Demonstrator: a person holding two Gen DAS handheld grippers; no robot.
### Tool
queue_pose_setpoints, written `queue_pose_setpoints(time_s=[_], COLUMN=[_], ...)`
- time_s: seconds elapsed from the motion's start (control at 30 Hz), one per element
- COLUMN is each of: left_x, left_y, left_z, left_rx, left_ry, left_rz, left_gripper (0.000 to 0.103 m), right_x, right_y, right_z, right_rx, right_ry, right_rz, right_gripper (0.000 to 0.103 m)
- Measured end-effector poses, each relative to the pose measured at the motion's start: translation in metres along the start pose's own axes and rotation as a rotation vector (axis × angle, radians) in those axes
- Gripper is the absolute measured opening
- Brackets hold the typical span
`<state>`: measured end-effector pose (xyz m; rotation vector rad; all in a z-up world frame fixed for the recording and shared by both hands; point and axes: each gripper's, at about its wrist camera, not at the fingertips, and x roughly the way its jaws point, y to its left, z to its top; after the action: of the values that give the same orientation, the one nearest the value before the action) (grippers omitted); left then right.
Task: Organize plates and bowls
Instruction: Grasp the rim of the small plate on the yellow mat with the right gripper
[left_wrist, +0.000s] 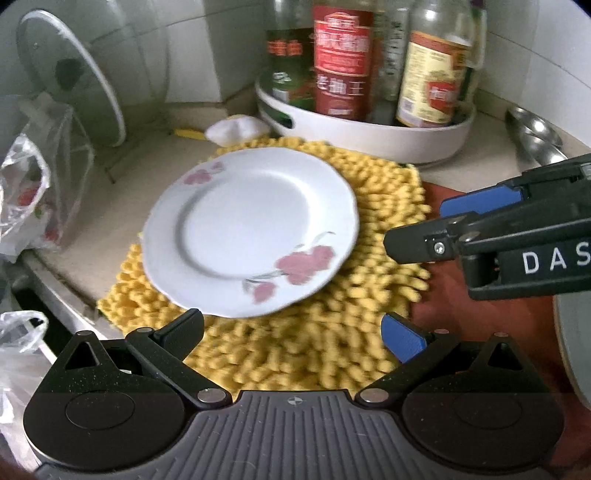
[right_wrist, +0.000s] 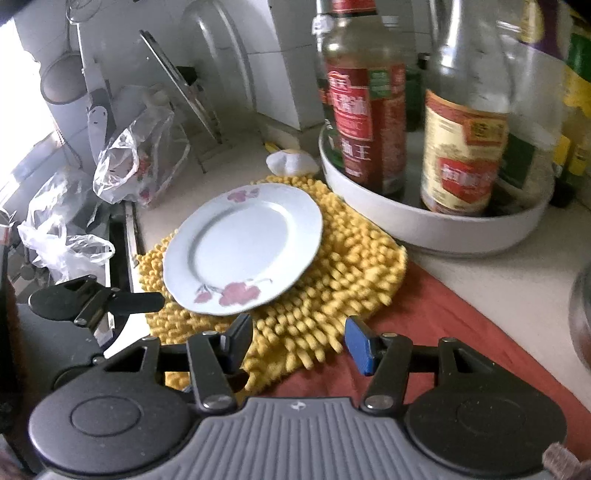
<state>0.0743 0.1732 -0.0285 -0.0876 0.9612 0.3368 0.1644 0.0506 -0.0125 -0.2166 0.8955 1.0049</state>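
Note:
A white plate with pink flowers (left_wrist: 251, 230) lies on a yellow shaggy mat (left_wrist: 314, 347); it also shows in the right wrist view (right_wrist: 243, 247). My left gripper (left_wrist: 295, 332) is open and empty, just in front of the plate's near rim. My right gripper (right_wrist: 299, 343) is open and empty, over the mat to the right of the plate. It enters the left wrist view from the right (left_wrist: 436, 229). The left gripper's finger shows at the left of the right wrist view (right_wrist: 110, 301).
A white round tray (left_wrist: 369, 129) with several sauce bottles (left_wrist: 341, 59) stands behind the mat. A glass pot lid (left_wrist: 70, 74) leans in a rack at the left. Plastic bags (left_wrist: 22, 199) lie by the counter's left edge. A metal ladle (left_wrist: 532, 133) and red cloth (right_wrist: 443, 314) lie at the right.

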Motion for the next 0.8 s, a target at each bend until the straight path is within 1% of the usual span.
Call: queue_pose_setpoints(time_s=[0.33, 0.43, 0.5, 0.7, 0.8], left_x=[0.014, 0.017, 0.020, 0.032, 0.041], left_y=[0.039, 0.046, 0.049, 0.063, 0.071], left_z=[0.009, 0.014, 0.017, 0.026, 0.032], left_rx=[-0.034, -0.045, -0.038, -0.058, -0.078], left_ry=[0.000, -0.004, -0.004, 0.006, 0.017], left_rz=[0.030, 0.011, 0.023, 0.014, 0.008], left_gripper=[0.103, 0.103, 0.103, 0.103, 0.103], right_x=[0.029, 0.039, 0.046, 0.064, 0.074], right_y=[0.015, 0.017, 0.017, 0.011, 0.007], right_z=[0.026, 0.032, 0.036, 0.044, 0.048], right_rx=[-0.016, -0.019, -0.017, 0.011, 0.034], right_ry=[-0.005, -0.001, 0.006, 0.030, 0.056], right_rz=[0.001, -0.002, -0.005, 0.004, 0.012], right_gripper=[0.052, 0.052, 0.052, 0.052, 0.052])
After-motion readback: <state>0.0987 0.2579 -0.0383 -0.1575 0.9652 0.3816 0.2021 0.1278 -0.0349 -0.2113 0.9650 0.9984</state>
